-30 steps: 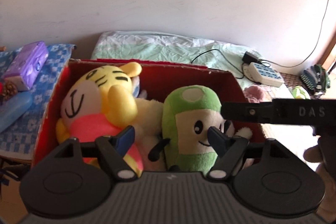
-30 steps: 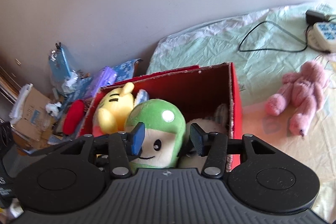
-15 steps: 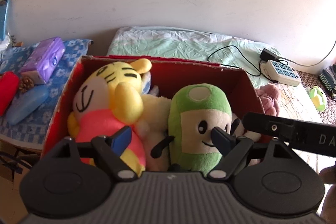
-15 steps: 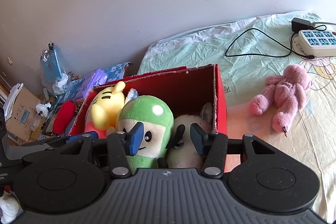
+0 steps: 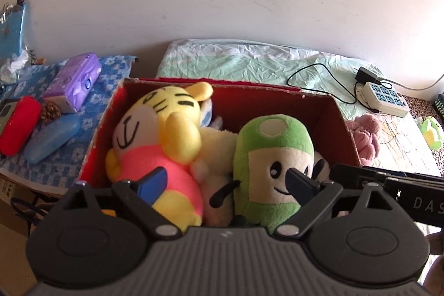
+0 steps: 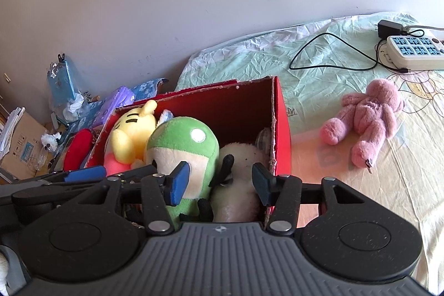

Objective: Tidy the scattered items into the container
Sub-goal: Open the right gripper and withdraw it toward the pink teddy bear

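red box (image 5: 337, 115) holds the plush toys; both grippers' jaws are opening above it, gripping nothing.

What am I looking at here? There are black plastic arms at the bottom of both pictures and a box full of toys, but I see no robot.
There is no robot. A person holds a hand tool in each hand, each with two fingers and a wide-angle camera looking forward along them. The black parts at the bottom are those tools.

One picture comes from the left gripper, the other from the right gripper. Both look down into a red cardboard box standing on a bed.

Inside the box lie a yellow tiger plush, a green plush and a white plush.

Outside it, on the sheet, a pink plush lies near a power strip. A small green toy also lies on the bed.

Neither tool holds anything. Both pairs of fingers are opening, hovering over the toys without pressing on them.
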Motion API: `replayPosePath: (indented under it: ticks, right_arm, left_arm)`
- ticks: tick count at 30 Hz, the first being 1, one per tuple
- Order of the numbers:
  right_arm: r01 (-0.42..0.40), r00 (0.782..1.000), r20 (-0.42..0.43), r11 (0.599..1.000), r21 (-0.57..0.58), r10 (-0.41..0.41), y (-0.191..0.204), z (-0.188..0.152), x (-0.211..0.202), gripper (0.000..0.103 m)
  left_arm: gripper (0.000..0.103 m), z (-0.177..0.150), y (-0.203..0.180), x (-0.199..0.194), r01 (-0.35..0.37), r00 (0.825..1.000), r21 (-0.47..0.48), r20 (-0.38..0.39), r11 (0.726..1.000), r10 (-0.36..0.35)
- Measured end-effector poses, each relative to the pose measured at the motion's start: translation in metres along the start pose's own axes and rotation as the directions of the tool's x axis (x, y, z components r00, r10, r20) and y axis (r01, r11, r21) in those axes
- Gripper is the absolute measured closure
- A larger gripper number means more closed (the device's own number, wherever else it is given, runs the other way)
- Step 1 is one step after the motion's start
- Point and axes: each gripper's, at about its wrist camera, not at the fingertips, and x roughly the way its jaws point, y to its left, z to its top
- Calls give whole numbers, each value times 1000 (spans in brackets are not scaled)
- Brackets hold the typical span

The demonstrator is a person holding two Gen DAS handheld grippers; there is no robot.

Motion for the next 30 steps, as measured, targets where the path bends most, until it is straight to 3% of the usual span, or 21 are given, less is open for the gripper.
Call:
replayPosePath:
  ticks: [16, 30]
  right_arm:
    - [-5, 1000, -17, 1000, -29, 4, -1, -14, -5, 47]
    - [-102, 994, -48, 993, -62, 99, -10, -15, -13, 49]
  left_arm:
    - [4, -11, -6, -3, -115, 993, 9, 28, 993, 115]
    - [4, -10, -23, -8, -241, 970, -41, 5, 970, 241]
